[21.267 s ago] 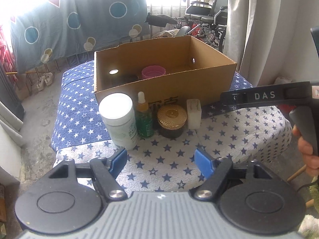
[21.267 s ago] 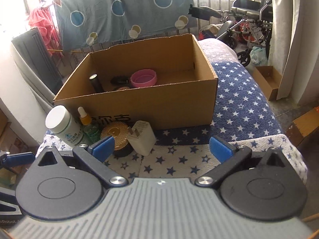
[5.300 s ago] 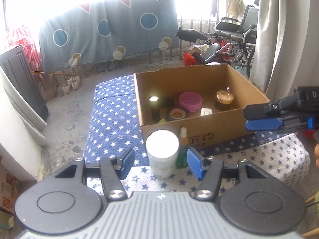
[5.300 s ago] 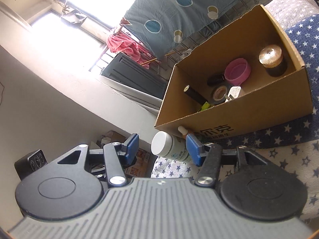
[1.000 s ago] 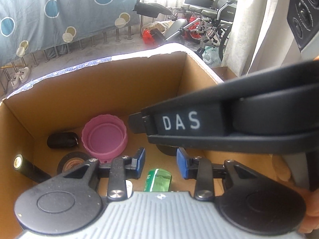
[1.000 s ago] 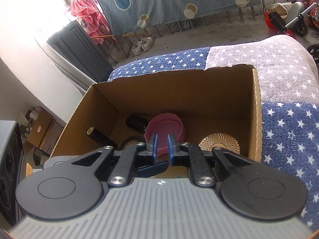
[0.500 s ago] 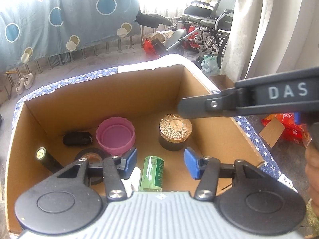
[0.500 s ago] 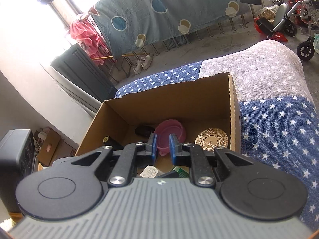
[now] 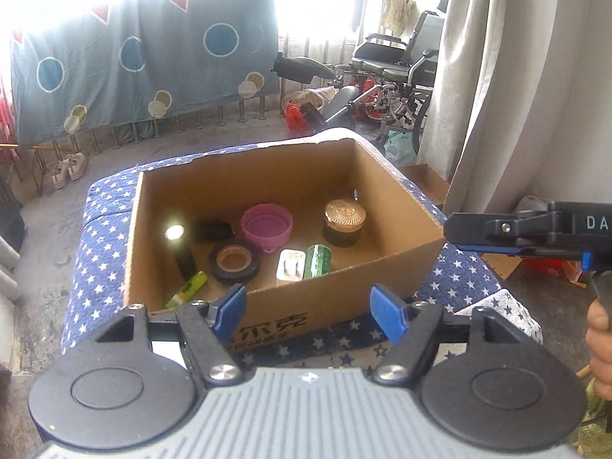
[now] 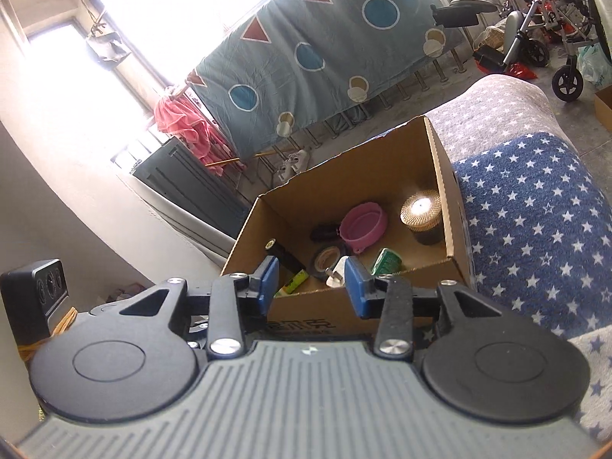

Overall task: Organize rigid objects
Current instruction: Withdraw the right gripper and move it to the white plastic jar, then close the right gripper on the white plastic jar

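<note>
My left gripper and right gripper hang short of the box's near wall, both opening with nothing between the fingers. The starred cloth lies bare right of the box. Inside: pink cup, gold-lidded jar, tape roll, green bottle, flashlight, lighter.

Pink cup in brown cardboard box.

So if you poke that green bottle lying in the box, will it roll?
Probably a bit: the green bottle is round and lies on its side. It likely won't go far, since the white plug sits right beside it. It looks hard, so it shouldn't squash.
</note>
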Available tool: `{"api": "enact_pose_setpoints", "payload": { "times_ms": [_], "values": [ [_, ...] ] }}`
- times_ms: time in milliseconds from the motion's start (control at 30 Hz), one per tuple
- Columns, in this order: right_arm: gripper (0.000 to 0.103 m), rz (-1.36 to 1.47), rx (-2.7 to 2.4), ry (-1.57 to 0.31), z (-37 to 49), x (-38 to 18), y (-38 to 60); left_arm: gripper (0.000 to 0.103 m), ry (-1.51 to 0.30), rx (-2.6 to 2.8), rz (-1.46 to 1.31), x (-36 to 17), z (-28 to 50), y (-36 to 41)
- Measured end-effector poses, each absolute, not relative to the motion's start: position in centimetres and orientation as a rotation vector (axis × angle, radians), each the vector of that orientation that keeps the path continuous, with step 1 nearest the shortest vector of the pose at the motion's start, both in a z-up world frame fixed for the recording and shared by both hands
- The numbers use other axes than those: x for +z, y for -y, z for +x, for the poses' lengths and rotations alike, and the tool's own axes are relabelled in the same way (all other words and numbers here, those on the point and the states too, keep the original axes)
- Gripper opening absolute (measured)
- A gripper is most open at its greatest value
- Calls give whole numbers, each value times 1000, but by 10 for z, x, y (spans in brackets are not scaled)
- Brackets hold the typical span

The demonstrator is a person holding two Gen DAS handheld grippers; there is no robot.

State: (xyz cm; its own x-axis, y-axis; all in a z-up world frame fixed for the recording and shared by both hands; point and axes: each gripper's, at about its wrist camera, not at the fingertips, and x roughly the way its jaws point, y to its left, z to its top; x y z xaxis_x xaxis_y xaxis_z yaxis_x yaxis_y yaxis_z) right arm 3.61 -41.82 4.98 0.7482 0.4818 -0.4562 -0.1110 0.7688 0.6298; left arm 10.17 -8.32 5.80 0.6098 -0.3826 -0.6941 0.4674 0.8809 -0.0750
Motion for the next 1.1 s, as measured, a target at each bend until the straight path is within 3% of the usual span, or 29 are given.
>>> {"api": "enact_pose_setpoints", "payload": {
  "times_ms": [300,600,1100],
  "values": [
    [47,621,425,-708,22,47,368,77,-741,-386,62,65,75,17],
    [59,622,513,-778,46,46,309,80,-796,-291,126,32,87,1],
    [59,637,498,-910,118,5,240,79,-849,-288,146,-8,118,8]
  ]
}}
